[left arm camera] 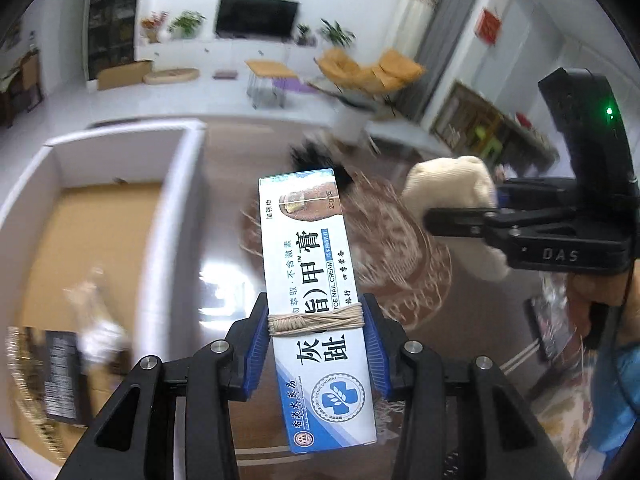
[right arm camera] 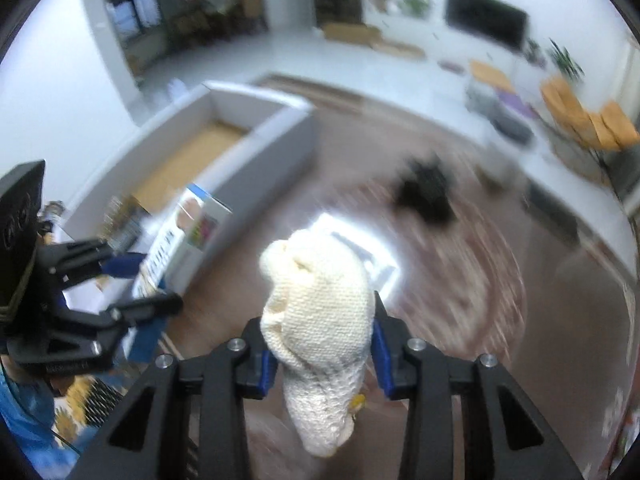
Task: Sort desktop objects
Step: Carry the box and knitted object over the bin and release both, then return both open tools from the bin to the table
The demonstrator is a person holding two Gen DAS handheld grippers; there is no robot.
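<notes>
My left gripper (left arm camera: 316,320) is shut on a white and blue nail cream box (left arm camera: 312,280) bound with a rubber band, held above the brown table. It also shows in the right wrist view (right arm camera: 132,280) with the box (right arm camera: 176,240). My right gripper (right arm camera: 320,340) is shut on a cream knitted glove (right arm camera: 320,312), held above the table; it appears in the left wrist view (left arm camera: 480,220) with the glove (left arm camera: 452,188). A white cardboard box (left arm camera: 176,184) with a brown floor stands to the left (right arm camera: 260,140).
A round woven mat (left arm camera: 400,264) lies on the table under both grippers. A black object (right arm camera: 424,196) sits on its far side. Several packets (left arm camera: 60,376) lie in the box's near end. A dark packet (left arm camera: 548,320) lies at the right.
</notes>
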